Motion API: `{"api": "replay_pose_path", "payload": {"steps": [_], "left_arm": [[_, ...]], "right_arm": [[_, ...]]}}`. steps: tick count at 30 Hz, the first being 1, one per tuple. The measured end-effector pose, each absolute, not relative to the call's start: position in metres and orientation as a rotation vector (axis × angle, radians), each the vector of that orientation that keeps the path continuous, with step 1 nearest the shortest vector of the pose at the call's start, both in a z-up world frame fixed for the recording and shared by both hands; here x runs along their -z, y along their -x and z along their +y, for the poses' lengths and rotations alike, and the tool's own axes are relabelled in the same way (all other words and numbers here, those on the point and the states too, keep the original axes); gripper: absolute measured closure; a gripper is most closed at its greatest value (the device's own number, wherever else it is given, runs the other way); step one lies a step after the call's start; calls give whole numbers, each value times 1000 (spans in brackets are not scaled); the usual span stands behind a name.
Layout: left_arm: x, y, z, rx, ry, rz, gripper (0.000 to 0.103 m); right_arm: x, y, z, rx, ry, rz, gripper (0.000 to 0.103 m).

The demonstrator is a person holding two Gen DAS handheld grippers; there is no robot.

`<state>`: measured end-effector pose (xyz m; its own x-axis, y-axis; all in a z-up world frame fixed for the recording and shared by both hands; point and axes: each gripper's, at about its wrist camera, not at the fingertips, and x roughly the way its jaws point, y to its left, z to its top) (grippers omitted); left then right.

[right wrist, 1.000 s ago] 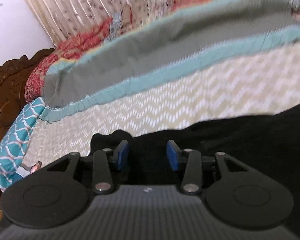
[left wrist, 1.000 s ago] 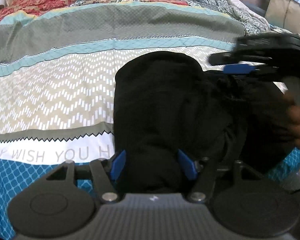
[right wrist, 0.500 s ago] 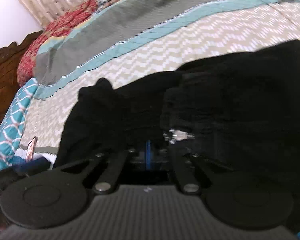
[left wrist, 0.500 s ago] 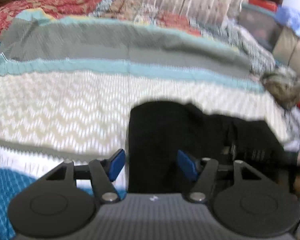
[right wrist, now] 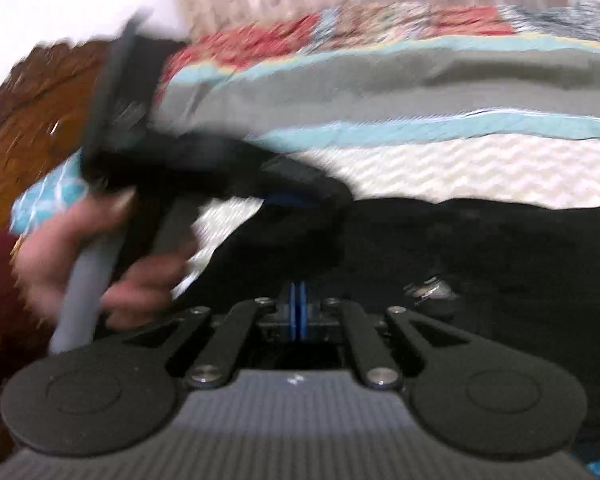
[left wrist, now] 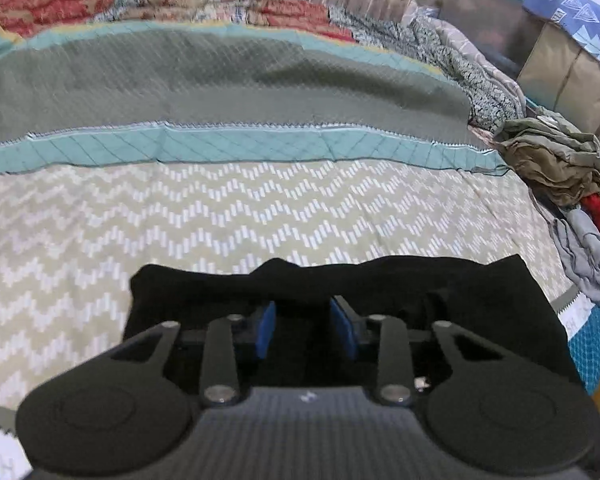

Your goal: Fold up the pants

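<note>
1 black pants lies on the bed; left claw gapes over it; right claw is pinched together beside its cloth.

The right gripper has closed, and the left gripper has narrowed over the pants.

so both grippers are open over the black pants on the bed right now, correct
Not quite. The left gripper is open over the black pants on the bed, but the right gripper is shut, its blue pads pressed together in the right wrist view.
</note>
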<state>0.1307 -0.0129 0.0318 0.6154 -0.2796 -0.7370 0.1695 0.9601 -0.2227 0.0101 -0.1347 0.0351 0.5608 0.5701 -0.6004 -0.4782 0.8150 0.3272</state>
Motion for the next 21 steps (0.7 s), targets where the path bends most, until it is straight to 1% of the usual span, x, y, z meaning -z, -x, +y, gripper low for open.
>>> {"api": "replay_pose_path", "payload": {"steps": [2,3,4,5,6,7,9,12,17,20,21], "left_arm": [[-25,-137,-20,257,103,876,77],[-21,-139,-23,263,89,888,82],[-14,-142,-27,271,81,915,90],[-8,-145,-31,260,65,937,92],[-1,-147,-35,253,37,950,96],[5,-147,-38,255,13,951,98],[10,-148,-43,241,-2,950,98],[8,-149,-42,231,11,958,98],[-2,-139,-51,200,-52,920,97],[-14,-127,-56,162,-113,889,89],[-17,-123,-57,152,-123,890,86]], "right_arm": [[-16,-18,-127,-606,-101,836,96],[-3,-24,-126,-600,-106,886,99],[11,-29,-131,-607,-145,921,99],[20,-33,-139,-616,-222,933,102],[26,-39,-149,-622,-309,958,102],[30,-45,-155,-625,-376,983,102],[37,-52,-164,-632,-456,1014,102],[36,-53,-162,-632,-453,1006,102],[33,-45,-165,-621,-464,998,101],[19,-31,-164,-623,-416,949,96],[14,-27,-165,-625,-402,930,91]]}}
